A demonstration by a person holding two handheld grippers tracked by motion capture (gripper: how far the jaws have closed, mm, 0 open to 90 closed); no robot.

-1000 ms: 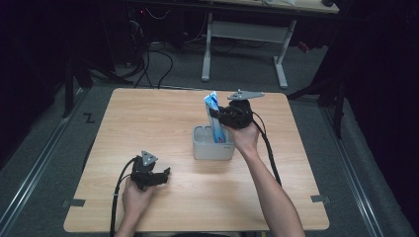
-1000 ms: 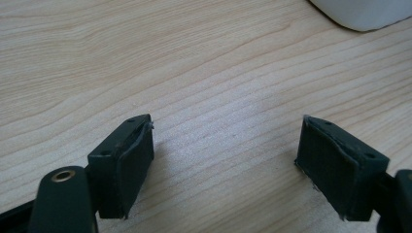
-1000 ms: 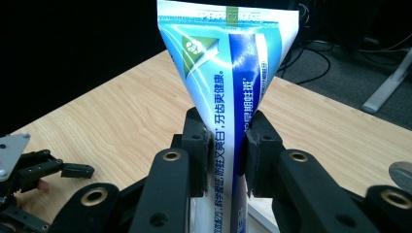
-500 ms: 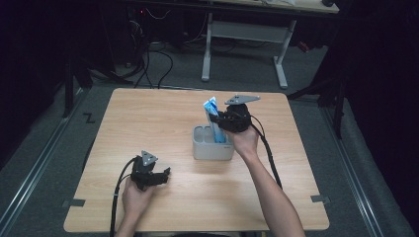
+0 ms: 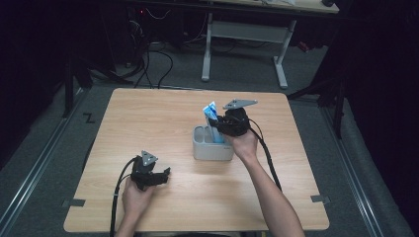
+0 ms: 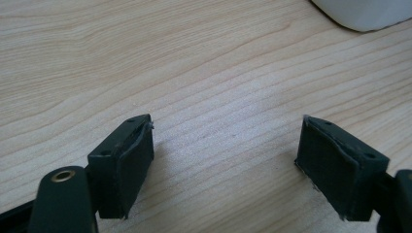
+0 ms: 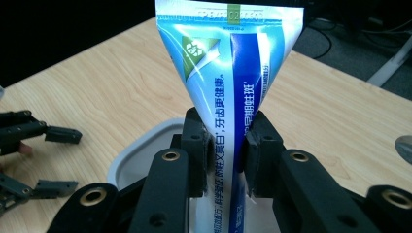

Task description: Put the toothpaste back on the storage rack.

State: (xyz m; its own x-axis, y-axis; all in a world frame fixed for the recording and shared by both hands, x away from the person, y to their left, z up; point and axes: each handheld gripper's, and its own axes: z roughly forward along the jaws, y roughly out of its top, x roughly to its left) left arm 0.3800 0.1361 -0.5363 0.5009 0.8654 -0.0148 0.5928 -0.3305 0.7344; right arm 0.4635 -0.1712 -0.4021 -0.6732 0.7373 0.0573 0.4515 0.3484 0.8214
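Wooden table [image 5: 163, 113], dark room behind, grey desk frame at 12 o'clock. Two grippers. Left gripper [image 5: 159, 177] at 8 o'clock, jaws apart, nothing between. One grey holder [image 5: 211, 148] at centre. Right gripper [image 5: 221, 124] clamps one blue-white toothpaste tube [image 5: 211, 116] upright in holder. Right gripper view: Chinese print on tube, green logo.

Light wooden table [image 5: 163, 113], grey carpeted floor [image 5: 54, 133], white-legged desk [image 5: 242, 34] behind, black cables [image 5: 148, 59]
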